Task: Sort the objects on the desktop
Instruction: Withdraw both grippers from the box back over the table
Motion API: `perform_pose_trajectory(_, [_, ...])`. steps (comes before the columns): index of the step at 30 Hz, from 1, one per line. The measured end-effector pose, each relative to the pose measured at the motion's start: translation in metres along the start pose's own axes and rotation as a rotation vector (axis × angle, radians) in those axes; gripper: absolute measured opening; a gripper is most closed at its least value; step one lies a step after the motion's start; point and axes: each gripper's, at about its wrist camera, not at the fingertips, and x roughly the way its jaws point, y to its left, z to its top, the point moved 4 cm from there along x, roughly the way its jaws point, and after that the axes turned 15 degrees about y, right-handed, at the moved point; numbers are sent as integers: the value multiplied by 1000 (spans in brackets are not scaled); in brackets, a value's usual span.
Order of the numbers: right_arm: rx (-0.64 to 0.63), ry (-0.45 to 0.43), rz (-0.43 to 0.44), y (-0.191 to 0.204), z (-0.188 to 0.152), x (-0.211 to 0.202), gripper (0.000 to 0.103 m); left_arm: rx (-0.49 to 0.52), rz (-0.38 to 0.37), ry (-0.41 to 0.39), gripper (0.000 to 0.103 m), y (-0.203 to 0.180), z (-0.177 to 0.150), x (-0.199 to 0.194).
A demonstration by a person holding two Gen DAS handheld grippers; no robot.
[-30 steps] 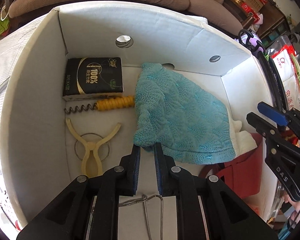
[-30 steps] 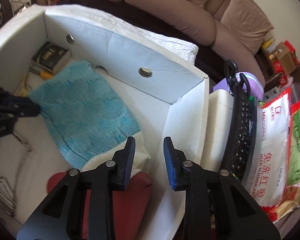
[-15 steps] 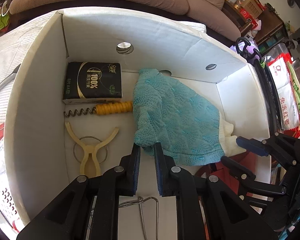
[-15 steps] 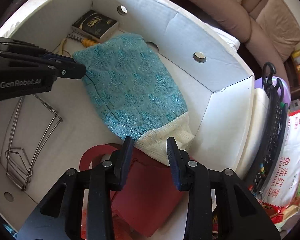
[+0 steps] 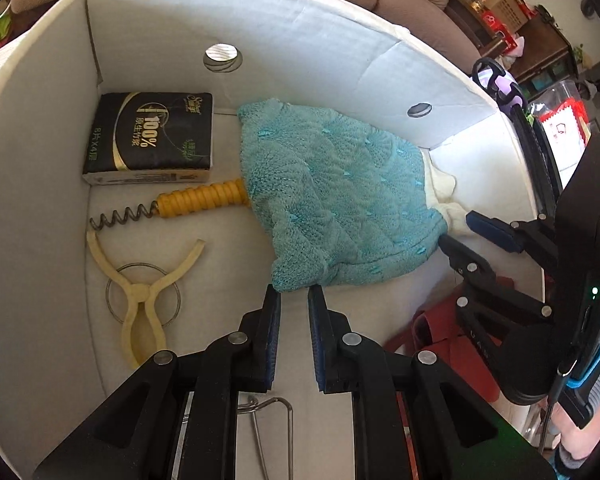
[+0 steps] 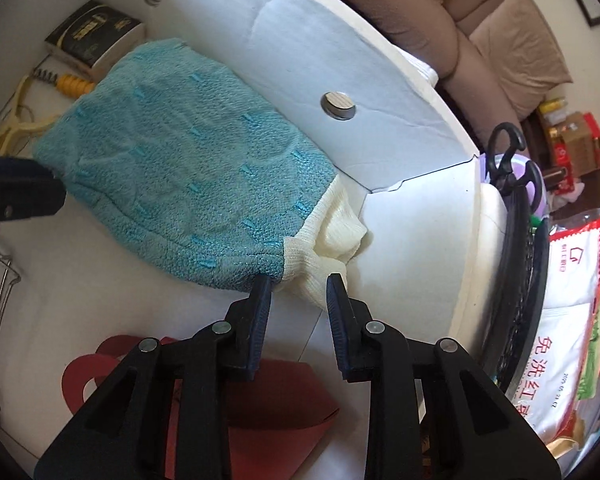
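A teal knitted mitt [image 5: 340, 200] with a cream cuff [image 6: 332, 232] lies flat on the floor of a white cardboard box [image 5: 300, 60]. My left gripper [image 5: 294, 294] is shut on the mitt's near teal corner. In the right wrist view, one of the left gripper's fingers [image 6: 40, 196] shows at the mitt's left end. My right gripper [image 6: 299, 280] points down at the cuff end, and its jaws are closing. The cuff's lower edge sits between its tips, which are not clearly pressing on it. The left wrist view shows the right gripper [image 5: 458, 228] at the cuff too.
Along the box's left side lie a black tissue pack [image 5: 148, 136], a yellow-handled corkscrew [image 5: 200, 196] and a cream clip [image 5: 140, 300]. A red paper bag [image 6: 268, 420] and a wire piece [image 5: 268, 420] lie near me. Outside the right wall are a black remote [image 6: 516, 280] and snack bags [image 6: 568, 300].
The right gripper has come down into the box and closed in on the cream cuff, its jaws narrower than before. The left gripper and the mitt's corner have stayed put.
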Motion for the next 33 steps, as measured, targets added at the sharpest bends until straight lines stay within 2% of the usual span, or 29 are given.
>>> perform_pose_trajectory(2, [18, 6, 2, -4, 0, 1, 26, 11, 10, 3, 14, -4, -2, 1])
perform_pose_trajectory(3, [25, 7, 9, -5, -1, 0, 27, 15, 18, -5, 18, -6, -3, -1])
perform_pose_trajectory(5, [22, 6, 27, -5, -7, -5, 30, 15, 46, -29, 35, -6, -6, -11])
perform_pose_trajectory(6, [21, -2, 33, -5, -9, -11, 33, 14, 59, -43, 49, -6, -8, -17])
perform_pose_trajectory(7, [25, -20, 43, -6, -12, -16, 34, 13, 64, -56, 52, -5, -9, -24])
perform_pose_trajectory(8, [34, -44, 58, -8, -16, -24, 39, 10, 68, -67, 52, -5, -11, -31])
perform_pose_trajectory(9, [51, -70, 78, -11, -19, -32, 52, 10, 74, -77, 52, -5, -14, -38])
perform_pose_trajectory(11, [103, -126, 125, -20, -29, -49, 69, 10, 92, -94, 53, -6, -18, -50])
perform_pose_trajectory(14, [173, -169, 231, -29, -39, -70, 70, 7, 100, -110, 60, -6, -27, -68])
perform_pose_trajectory(17, [212, -183, 360, -37, -49, -83, 71, 9, 107, -124, 76, -8, -39, -86])
perform_pose_trajectory(18, [220, -183, 383, -37, -54, -88, 74, 15, 118, -130, 84, -8, -46, -90])
perform_pose_trajectory(21, [228, -189, 397, -32, -67, -99, 89, 39, 155, -131, 96, -11, -66, -102])
perform_pose_trajectory(22, [230, -193, 405, -30, -74, -102, 90, 43, 158, -132, 99, -13, -72, -104])
perform_pose_trajectory(24, [237, -195, 429, -24, -87, -106, 95, 45, 155, -131, 103, -13, -89, -109])
perform_pose_trajectory(28, [261, -204, 456, -16, -111, -113, 98, 49, 147, -141, 103, -13, -121, -120])
perform_pose_trajectory(30, [273, -217, 471, -12, -124, -122, 103, 40, 155, -158, 103, -12, -135, -129])
perform_pose_trajectory(33, [298, -234, 484, -8, -144, -136, 103, 32, 156, -169, 103, -13, -155, -140])
